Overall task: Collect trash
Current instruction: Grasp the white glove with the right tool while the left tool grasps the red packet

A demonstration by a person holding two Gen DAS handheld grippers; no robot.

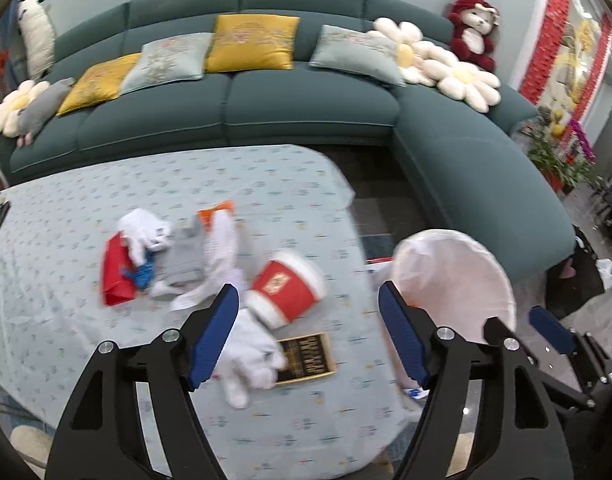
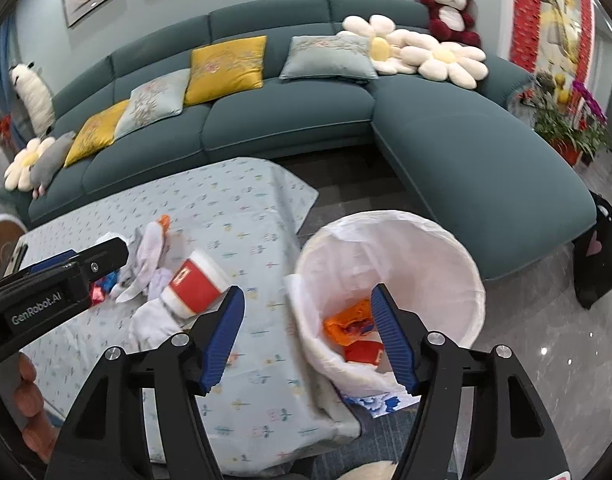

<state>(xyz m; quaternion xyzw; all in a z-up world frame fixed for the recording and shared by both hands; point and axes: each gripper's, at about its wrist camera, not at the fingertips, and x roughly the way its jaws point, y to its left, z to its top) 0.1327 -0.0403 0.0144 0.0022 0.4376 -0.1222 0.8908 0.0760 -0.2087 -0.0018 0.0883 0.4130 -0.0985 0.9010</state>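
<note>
Two hand-held grippers, both spread wide and empty. One red paper cup (image 1: 286, 292) lies on its side on the cloth-covered surface (image 1: 266, 184), just ahead of the left hand-held gripper (image 1: 308, 312) and touching a crumpled white tissue (image 1: 250, 356) between its fingers. The right hand-held gripper (image 2: 308, 320) hovers at one lined trash bin (image 2: 390, 276) — orange and red wrappers inside — beside the surface.
</note>
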